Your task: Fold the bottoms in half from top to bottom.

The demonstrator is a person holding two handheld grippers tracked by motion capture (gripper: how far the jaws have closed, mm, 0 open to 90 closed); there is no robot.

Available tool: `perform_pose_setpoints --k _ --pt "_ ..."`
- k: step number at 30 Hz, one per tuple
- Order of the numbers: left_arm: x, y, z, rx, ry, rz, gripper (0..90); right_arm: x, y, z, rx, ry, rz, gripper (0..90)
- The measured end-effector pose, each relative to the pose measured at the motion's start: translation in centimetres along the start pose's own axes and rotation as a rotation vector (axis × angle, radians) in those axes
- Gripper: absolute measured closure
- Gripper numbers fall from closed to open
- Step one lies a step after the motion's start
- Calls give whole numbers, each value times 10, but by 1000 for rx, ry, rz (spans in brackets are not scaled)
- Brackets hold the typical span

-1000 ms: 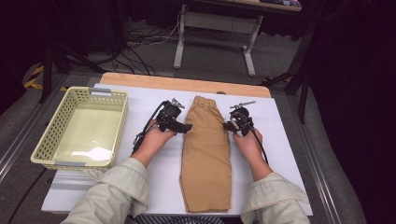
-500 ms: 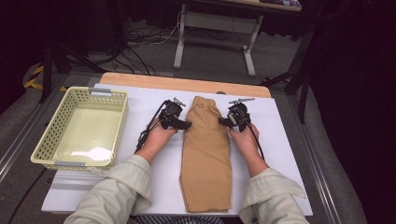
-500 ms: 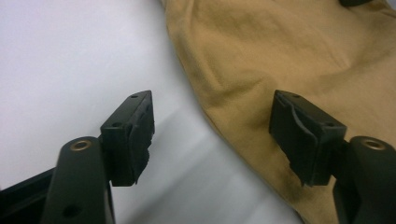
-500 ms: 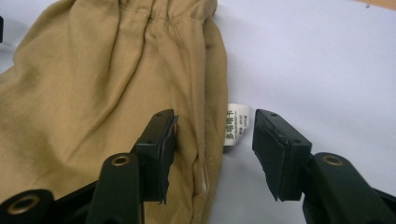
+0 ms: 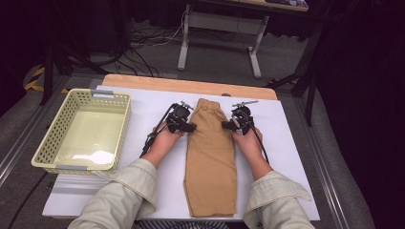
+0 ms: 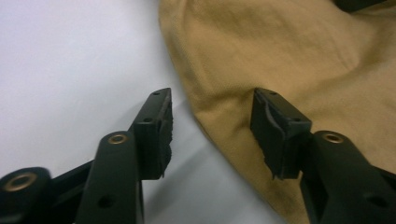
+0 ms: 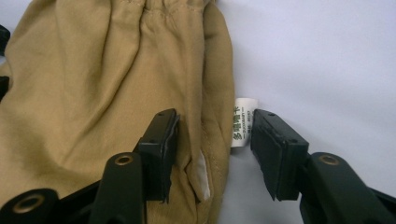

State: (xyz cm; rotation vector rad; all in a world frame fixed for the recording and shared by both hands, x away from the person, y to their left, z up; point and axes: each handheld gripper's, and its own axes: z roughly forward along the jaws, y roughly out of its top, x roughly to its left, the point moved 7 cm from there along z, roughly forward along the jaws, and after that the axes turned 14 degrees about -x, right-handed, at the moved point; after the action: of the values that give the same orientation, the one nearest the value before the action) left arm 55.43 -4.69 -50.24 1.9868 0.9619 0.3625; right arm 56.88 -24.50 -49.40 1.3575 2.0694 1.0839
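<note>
White table (image 5: 296, 157) in a dark room, each half-open gripper (image 5: 190, 127) (image 5: 227, 125) astride a tan shorts (image 5: 210, 157) edge.

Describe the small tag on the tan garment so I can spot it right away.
On the white table, tan shorts lie lengthwise between the two grippers. At their right edge near the waistband, a small white label with green print sticks out onto the table, between the right gripper jaws.

Grey floor (image 5: 143, 57), cables (image 5: 143, 36), metal stand (image 5: 219, 28) behind.
</note>
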Motion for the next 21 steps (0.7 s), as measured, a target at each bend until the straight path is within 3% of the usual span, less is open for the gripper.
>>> perform_pose_setpoints --k 12,15,19,21 --pt "-3 6 8 14 18 21 617 4 5 6 28 7 -4 553" --pt "-4 7 9 13 15 18 676 7 6 8 23 4 -12 601" --pt "-7 8 11 20 -21 -17 800 12 8 9 31 25 -34 711" --pt "-9 9 11 32 -12 3 845 15 8 9 37 42 -43 792"
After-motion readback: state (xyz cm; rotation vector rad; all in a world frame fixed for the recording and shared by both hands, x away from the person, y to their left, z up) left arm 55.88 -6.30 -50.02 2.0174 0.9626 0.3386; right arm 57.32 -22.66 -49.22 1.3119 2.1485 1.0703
